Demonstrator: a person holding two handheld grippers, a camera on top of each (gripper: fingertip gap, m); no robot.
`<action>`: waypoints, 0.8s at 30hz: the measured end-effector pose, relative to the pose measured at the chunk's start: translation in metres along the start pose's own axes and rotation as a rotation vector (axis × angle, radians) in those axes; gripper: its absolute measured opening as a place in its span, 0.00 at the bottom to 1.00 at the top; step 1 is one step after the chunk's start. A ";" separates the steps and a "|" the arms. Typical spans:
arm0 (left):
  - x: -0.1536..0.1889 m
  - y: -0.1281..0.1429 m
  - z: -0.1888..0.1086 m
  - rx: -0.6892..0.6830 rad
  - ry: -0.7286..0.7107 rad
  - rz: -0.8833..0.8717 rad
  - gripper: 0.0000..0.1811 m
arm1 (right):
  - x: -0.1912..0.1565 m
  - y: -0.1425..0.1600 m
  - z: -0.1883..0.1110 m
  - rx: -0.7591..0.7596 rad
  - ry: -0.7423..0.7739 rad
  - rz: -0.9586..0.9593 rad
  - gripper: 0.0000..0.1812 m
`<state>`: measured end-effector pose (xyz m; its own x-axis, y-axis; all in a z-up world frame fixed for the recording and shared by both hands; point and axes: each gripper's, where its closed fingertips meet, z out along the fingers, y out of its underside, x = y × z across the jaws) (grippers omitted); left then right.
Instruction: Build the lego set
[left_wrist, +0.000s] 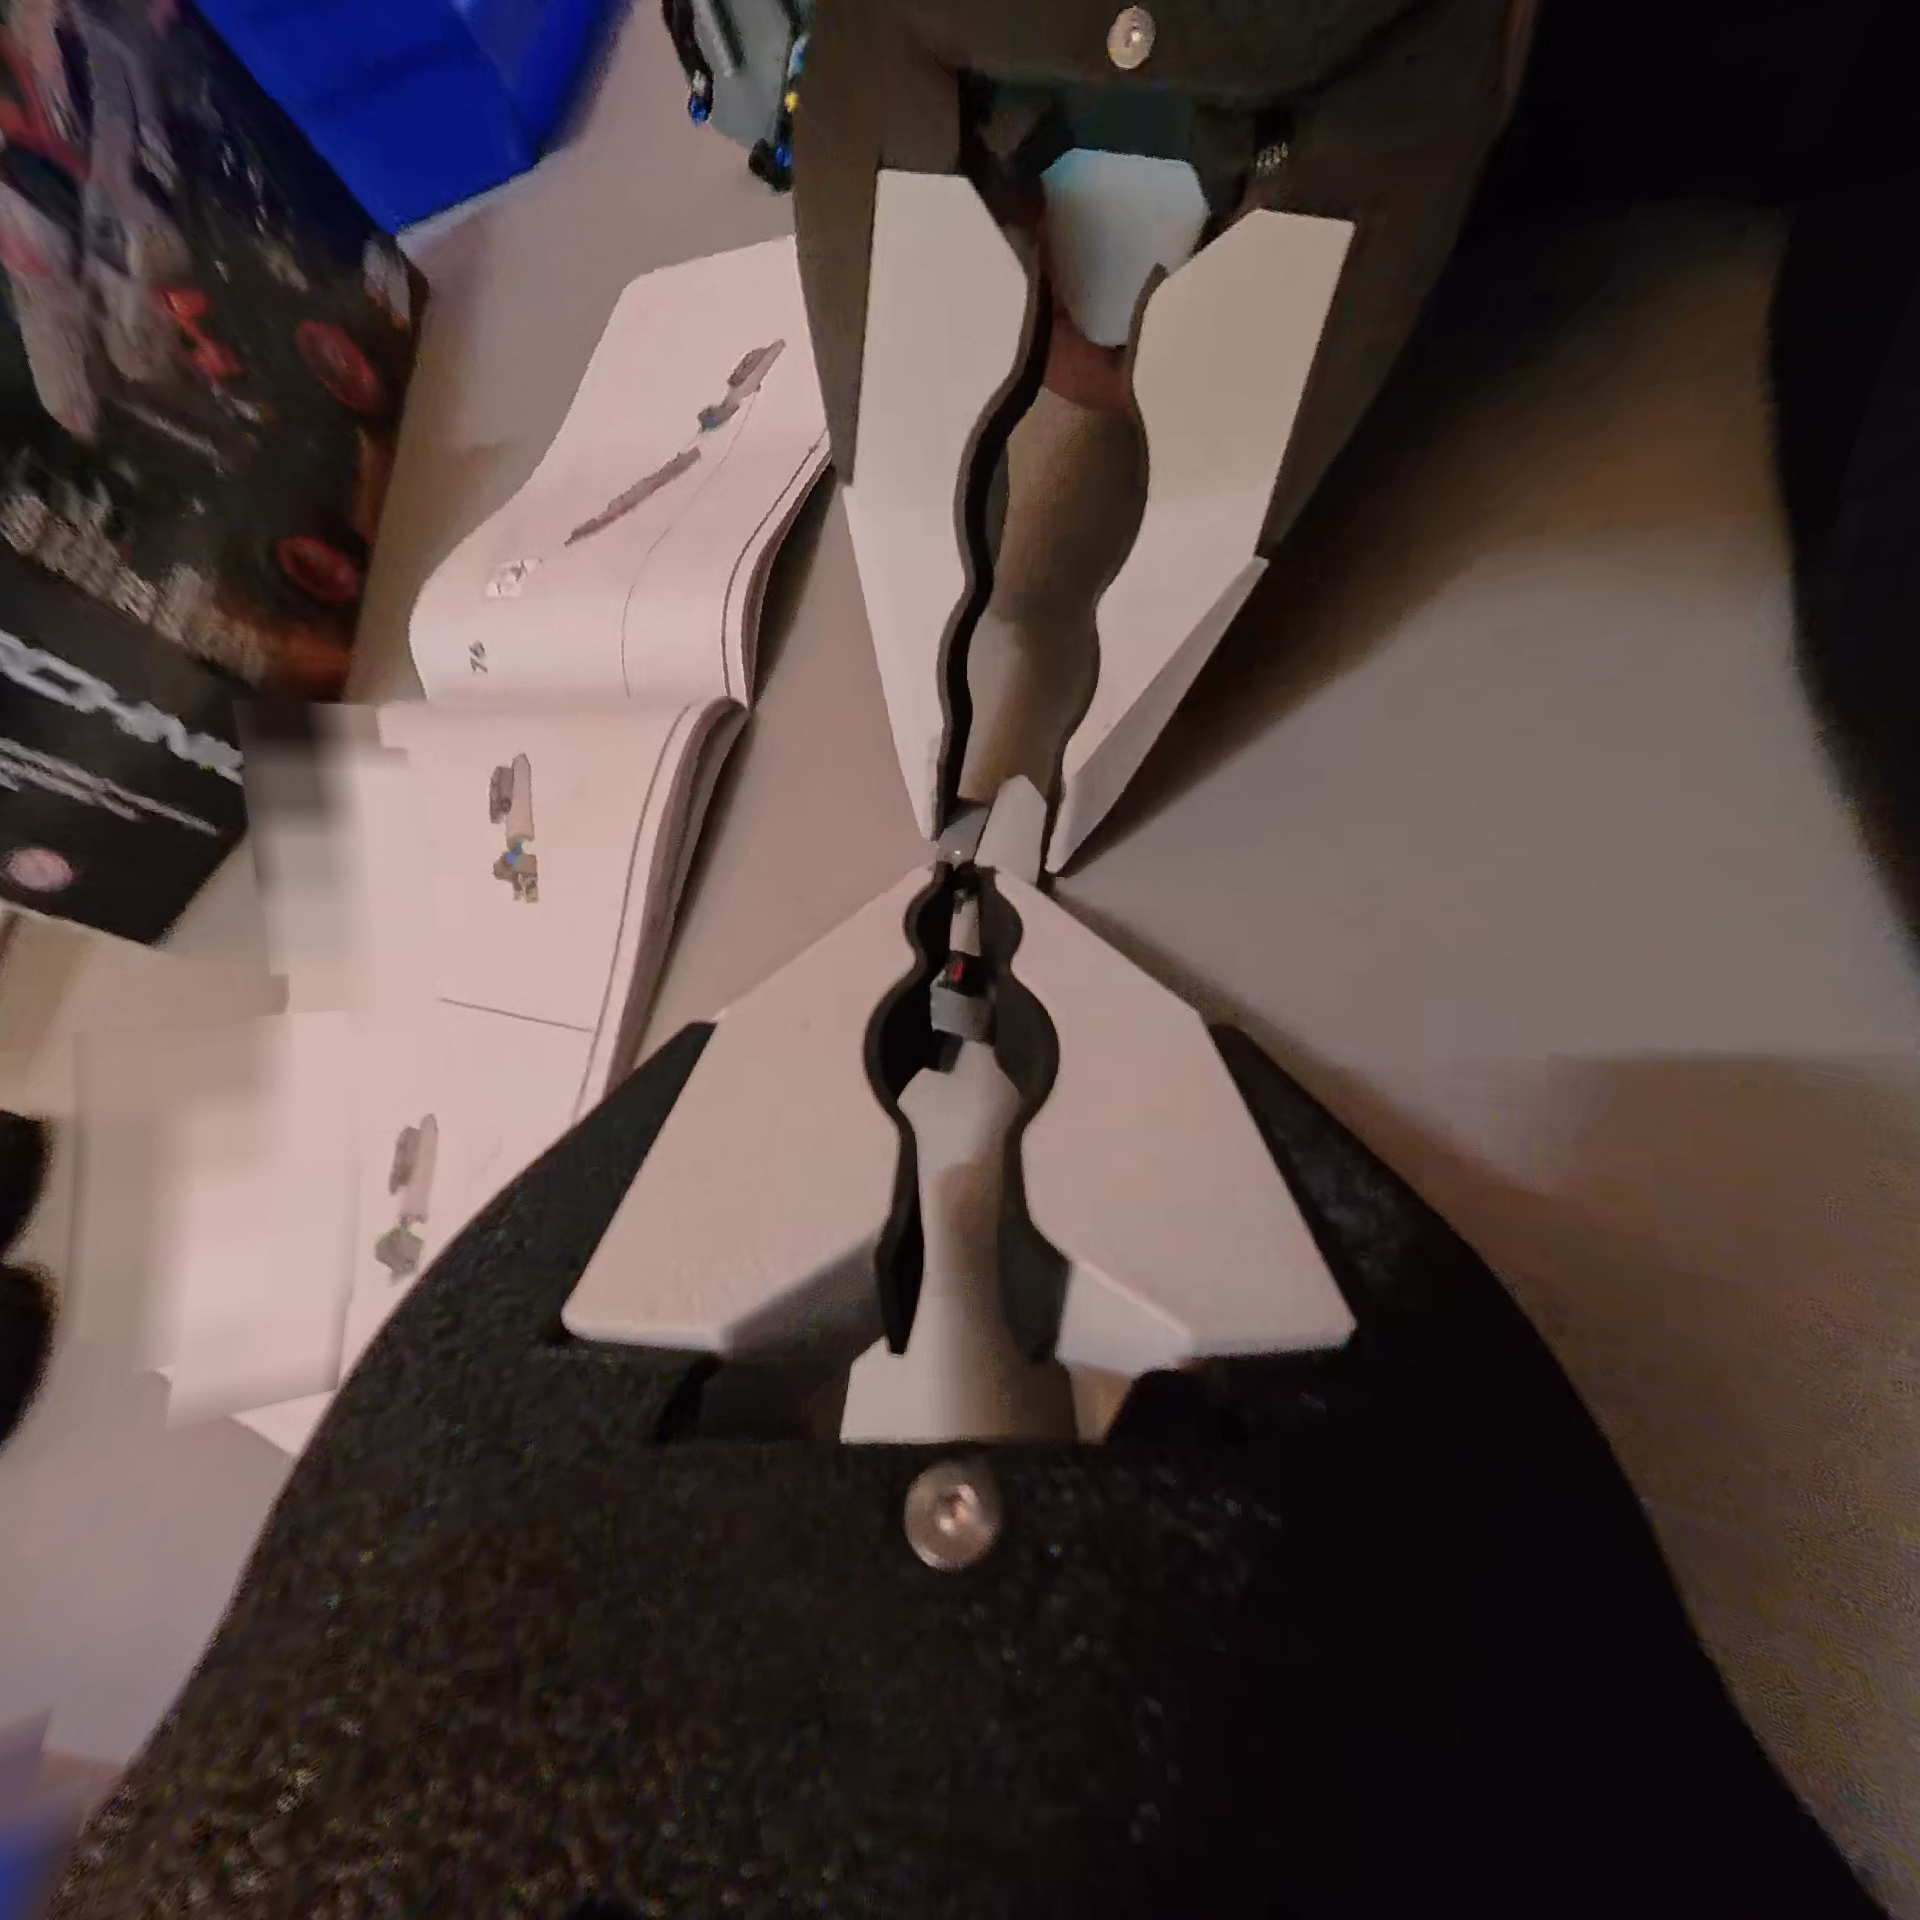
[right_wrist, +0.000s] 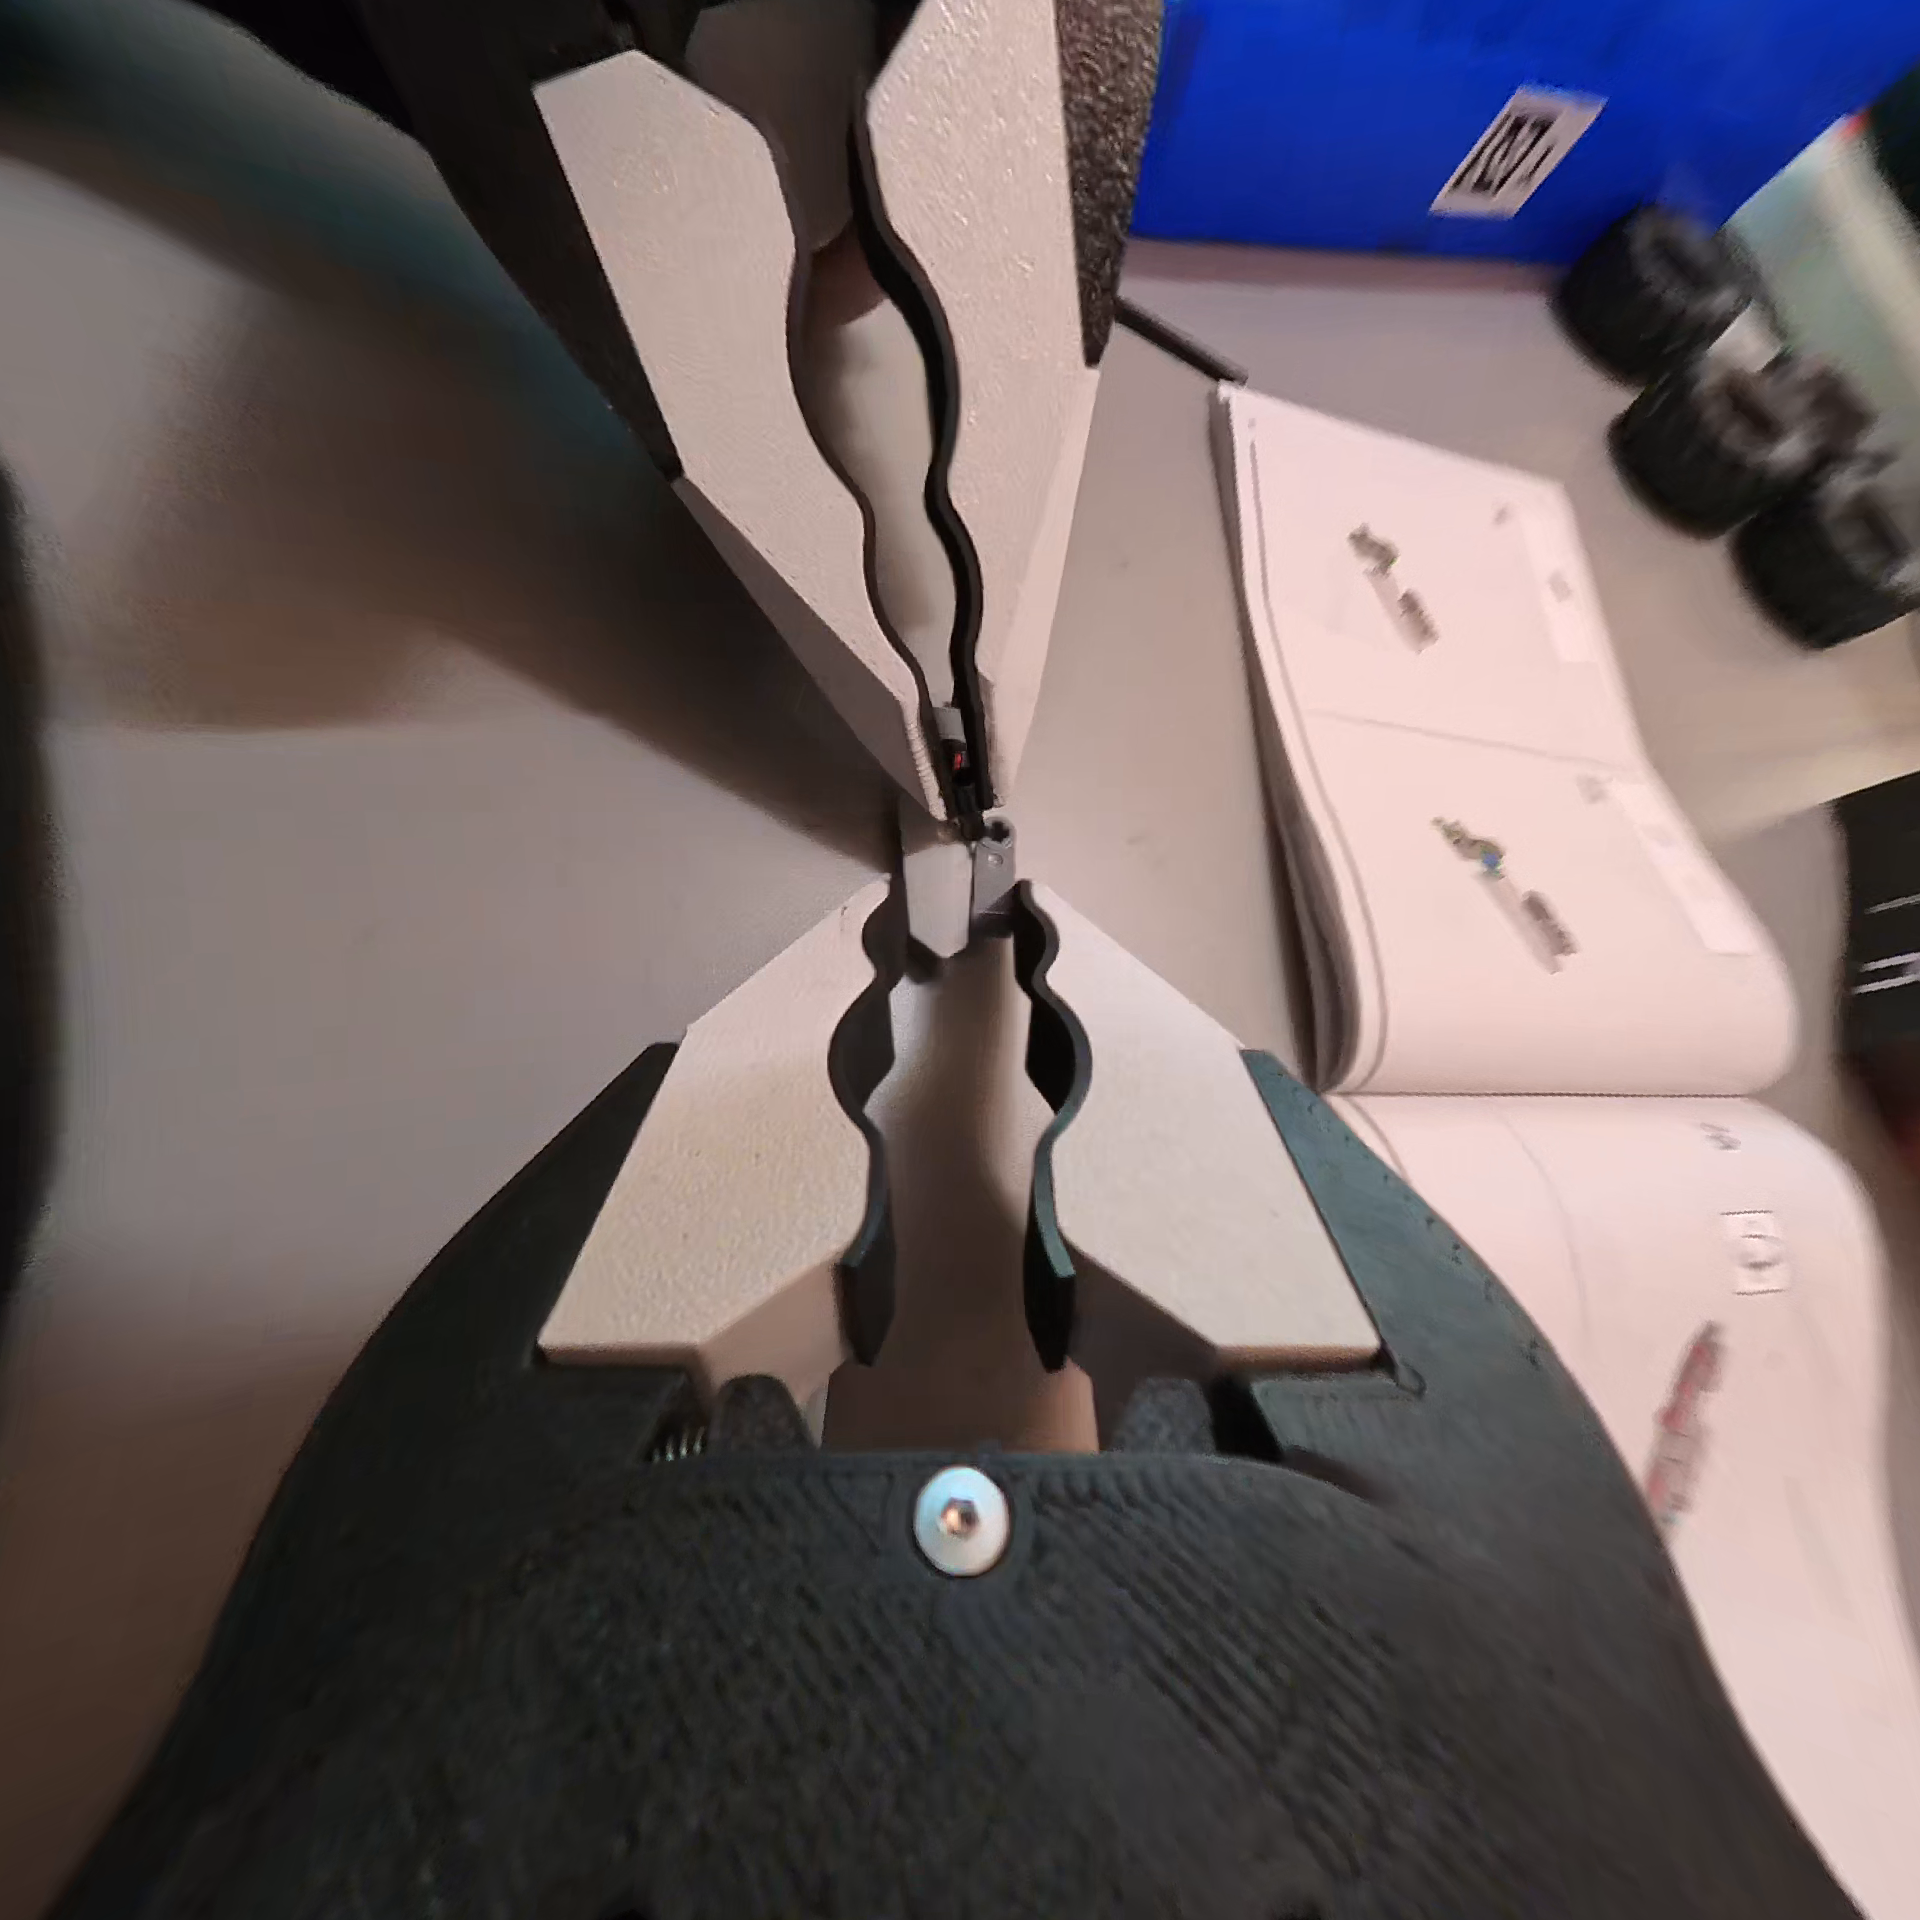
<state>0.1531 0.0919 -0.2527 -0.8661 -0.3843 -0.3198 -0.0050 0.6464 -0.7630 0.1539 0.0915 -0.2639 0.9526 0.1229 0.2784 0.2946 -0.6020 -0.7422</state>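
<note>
Left gripper (left_wrist: 961, 894) squeezed tight on a small dark grey lego piece (left_wrist: 961, 992) with a red dot. Tip to tip with right gripper (right_wrist: 961, 914), pinched shut on a light grey lego piece (right_wrist: 987, 883). Both up above the table (right_wrist: 416, 831), open instruction book (right_wrist: 1455, 727) lying beside.

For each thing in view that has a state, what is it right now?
left tongs: shut on the dark pin assembly
right tongs: shut on the grey piece
dark pin assembly: held, its tip meeting the grey piece
grey piece: held, clear of the table
instruction booklet: lying open
black tyres: loose, beside the blue bin
</note>
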 end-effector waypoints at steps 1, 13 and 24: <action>0.000 -0.001 0.000 0.012 -0.015 0.053 0.01 | 0.000 -0.001 -0.001 0.007 0.026 -0.031 0.10; -0.005 -0.003 -0.006 0.064 -0.202 0.329 0.01 | 0.000 -0.006 -0.005 0.049 0.152 -0.203 0.10; -0.004 -0.006 -0.006 0.106 -0.195 0.397 0.01 | 0.000 -0.006 -0.004 0.046 0.121 -0.178 0.10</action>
<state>0.1534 0.0937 -0.2433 -0.6800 -0.2437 -0.6915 0.3687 0.7015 -0.6098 0.1517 0.0914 -0.2571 0.8702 0.1269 0.4762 0.4628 -0.5420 -0.7014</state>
